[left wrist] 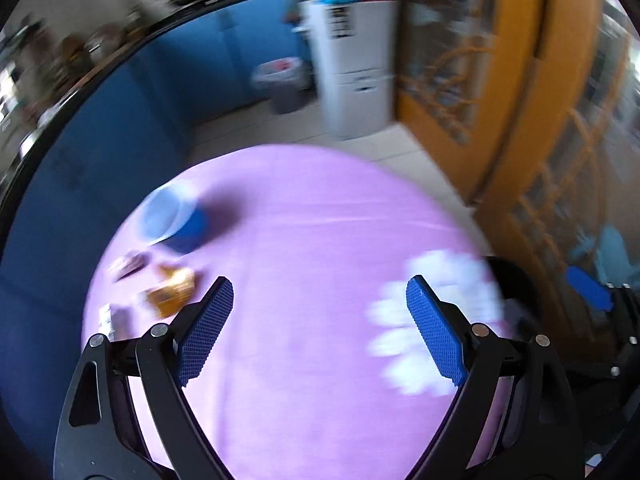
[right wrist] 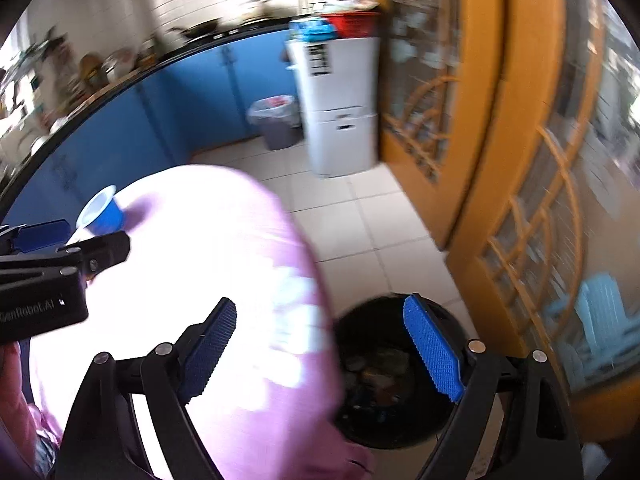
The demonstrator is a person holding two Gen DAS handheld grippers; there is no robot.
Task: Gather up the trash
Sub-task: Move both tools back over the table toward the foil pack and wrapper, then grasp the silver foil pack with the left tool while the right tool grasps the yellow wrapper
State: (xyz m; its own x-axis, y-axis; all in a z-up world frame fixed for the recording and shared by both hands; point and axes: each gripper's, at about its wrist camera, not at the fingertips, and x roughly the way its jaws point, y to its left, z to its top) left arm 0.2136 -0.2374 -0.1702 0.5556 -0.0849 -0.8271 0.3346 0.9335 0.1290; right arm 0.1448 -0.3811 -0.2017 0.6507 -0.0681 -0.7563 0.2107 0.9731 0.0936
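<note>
Trash lay at the far left of the round table under its pink cloth (left wrist: 320,240): crumpled brown wrappers (left wrist: 172,292), just beside a blue paper cup (left wrist: 176,216). I held the left gripper (left wrist: 320,320) above the cloth, jaws spread wide and empty. The right gripper (right wrist: 320,344), equally wide and empty, hung over the table edge above the black waste bin (right wrist: 384,372) on the floor. My judgement: carry the left one over the wrappers, close squarely, avoid nudging the cup. Beyond stood pale floor tiles (right wrist: 360,216), blue cabinets (right wrist: 192,92) and an orange lattice door (right wrist: 520,160).
</note>
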